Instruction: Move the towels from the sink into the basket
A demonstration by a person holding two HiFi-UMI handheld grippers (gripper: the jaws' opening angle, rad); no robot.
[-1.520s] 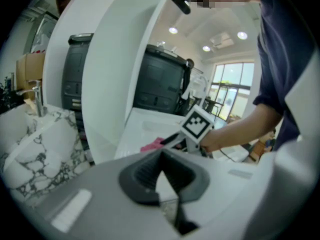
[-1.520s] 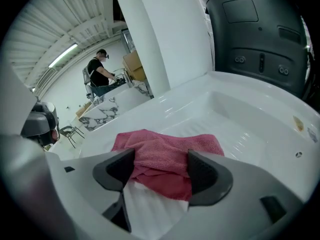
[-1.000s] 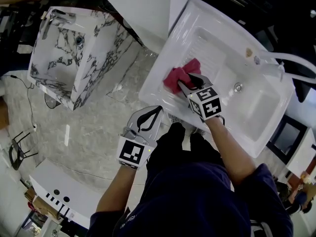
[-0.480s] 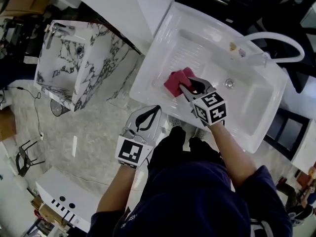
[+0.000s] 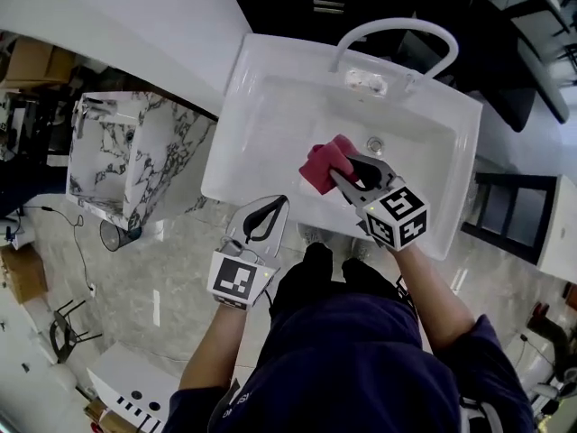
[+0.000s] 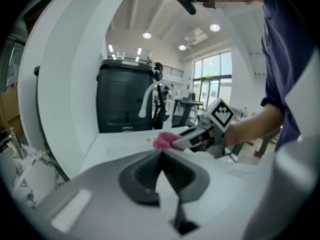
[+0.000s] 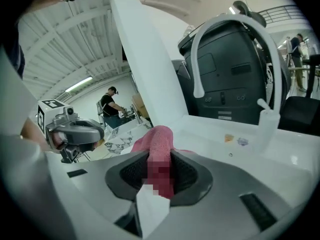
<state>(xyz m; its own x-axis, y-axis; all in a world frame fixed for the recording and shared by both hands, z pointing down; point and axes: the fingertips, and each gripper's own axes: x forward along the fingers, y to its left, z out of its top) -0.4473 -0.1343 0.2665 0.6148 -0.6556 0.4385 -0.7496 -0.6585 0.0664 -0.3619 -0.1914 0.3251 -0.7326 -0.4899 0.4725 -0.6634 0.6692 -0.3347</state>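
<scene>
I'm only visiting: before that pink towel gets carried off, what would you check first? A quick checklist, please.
1. Grip on towel: ok. The right gripper has just closed its jaws on it, and the cloth is pinched between them.
2. Lift off the sink: ok, it seems. The left gripper view shows the towel above the rim.
3. Free left gripper: ok. It is shut and empty, outside the sink's front edge.
4. Sight of basket: not ok. No view shows it.
5. Room from faucet: ok. It arches at the far side, away from the towel.
</scene>
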